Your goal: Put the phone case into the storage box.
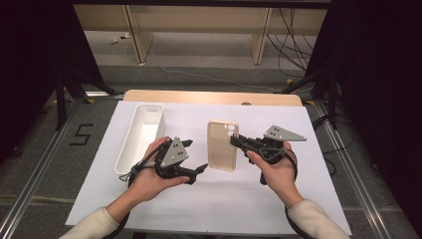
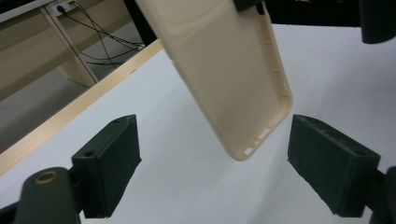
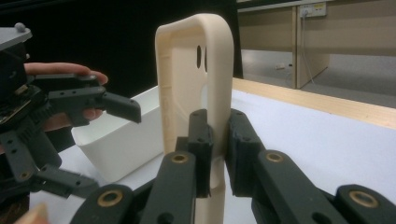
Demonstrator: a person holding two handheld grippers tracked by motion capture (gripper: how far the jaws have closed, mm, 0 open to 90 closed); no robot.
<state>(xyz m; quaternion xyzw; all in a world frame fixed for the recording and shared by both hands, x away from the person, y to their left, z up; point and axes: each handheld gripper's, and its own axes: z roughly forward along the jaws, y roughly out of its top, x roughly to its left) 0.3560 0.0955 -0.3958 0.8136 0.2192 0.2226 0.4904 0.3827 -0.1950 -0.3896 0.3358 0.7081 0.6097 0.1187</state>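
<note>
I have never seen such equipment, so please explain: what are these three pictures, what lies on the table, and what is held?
A person holds a hand tool with two black fingers in each hand. One camera looks down from above; one more rides on each tool. On the white table sheet lies a white bin. The right gripper pinches a beige phone case by its edge, lifted. The left gripper is open, its fingers either side of the case's lower end without touching.

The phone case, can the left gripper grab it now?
Probably yes. The left gripper is open, the phone case's free end hangs just ahead between its jaws, and the right gripper holds it steady.
</note>
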